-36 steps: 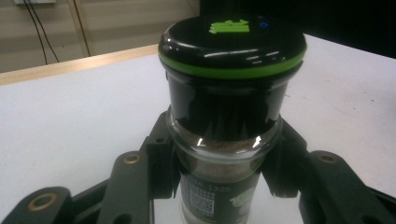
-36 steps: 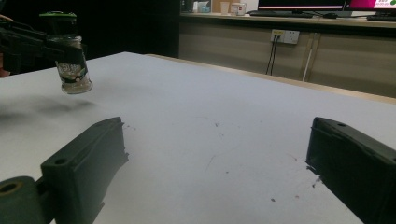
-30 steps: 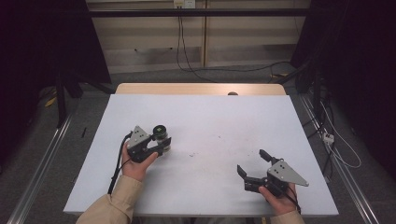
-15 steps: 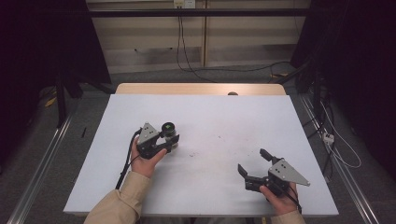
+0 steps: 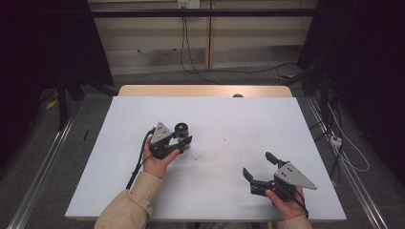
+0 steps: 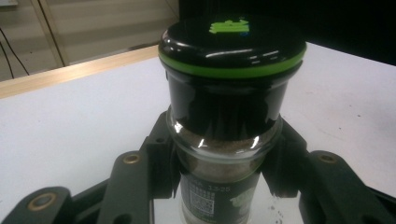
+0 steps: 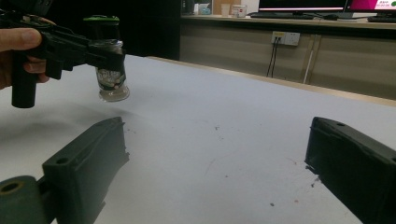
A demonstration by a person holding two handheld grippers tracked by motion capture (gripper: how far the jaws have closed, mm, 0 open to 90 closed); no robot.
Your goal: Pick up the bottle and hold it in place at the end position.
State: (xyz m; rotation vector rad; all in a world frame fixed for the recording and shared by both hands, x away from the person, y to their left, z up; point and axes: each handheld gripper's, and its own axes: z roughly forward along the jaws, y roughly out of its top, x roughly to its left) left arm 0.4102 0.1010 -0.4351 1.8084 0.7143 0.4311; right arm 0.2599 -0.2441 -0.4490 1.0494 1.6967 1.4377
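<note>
The left claw [image 5: 184,143] grips a jar [image 5: 182,130] by its glass body, one jaw on each side below the black lid with its green band. In the right gripper view the jar [image 7: 110,70] seems to hang just clear of the worktop [image 5: 229,119], though the gap is hard to judge there. It sits left of the worktop's middle, upright, with brown powder inside. The right claw [image 5: 260,169] is open with nothing between its jaws, low over the worktop's near right part, well apart from the jar.
</note>
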